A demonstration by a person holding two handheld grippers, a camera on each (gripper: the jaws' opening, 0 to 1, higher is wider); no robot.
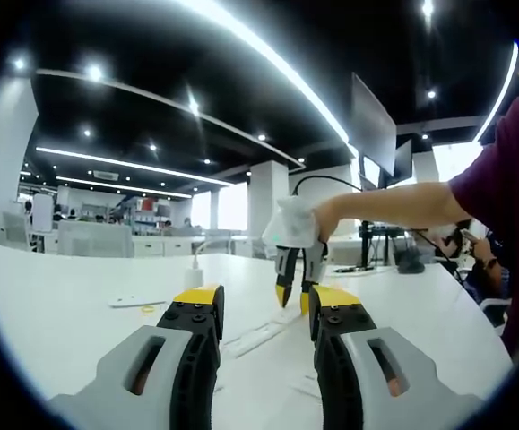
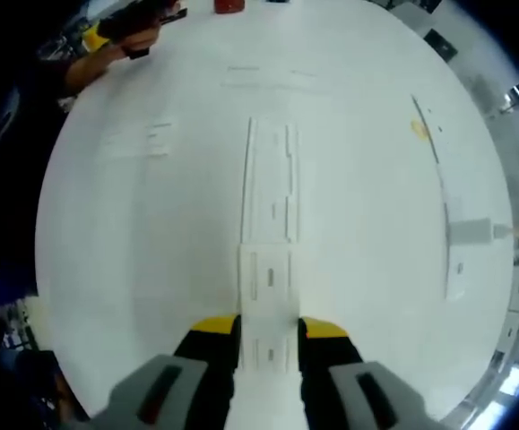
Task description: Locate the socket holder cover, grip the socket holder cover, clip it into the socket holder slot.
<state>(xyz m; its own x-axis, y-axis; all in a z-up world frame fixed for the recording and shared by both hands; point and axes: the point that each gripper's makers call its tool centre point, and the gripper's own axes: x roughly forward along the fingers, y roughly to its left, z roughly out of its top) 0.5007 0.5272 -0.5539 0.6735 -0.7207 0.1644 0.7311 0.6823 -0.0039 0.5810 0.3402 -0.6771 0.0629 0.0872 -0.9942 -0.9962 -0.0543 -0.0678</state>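
While right tongs (image 2: pixel 268 333) clamp socket holder cover (image 2: pixel 268 296) | left tongs (image 1: pixel 263 309) wide

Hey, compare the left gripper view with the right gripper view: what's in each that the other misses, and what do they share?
Left gripper view: the office behind, with bright ceiling light strips and grey desks. Right gripper view: a top-down look at the slots of the long white plastic socket holder strip, with a white cover section flanked by the right tongs. Shared: the white table, that strip, the left tongs and the right tongs.
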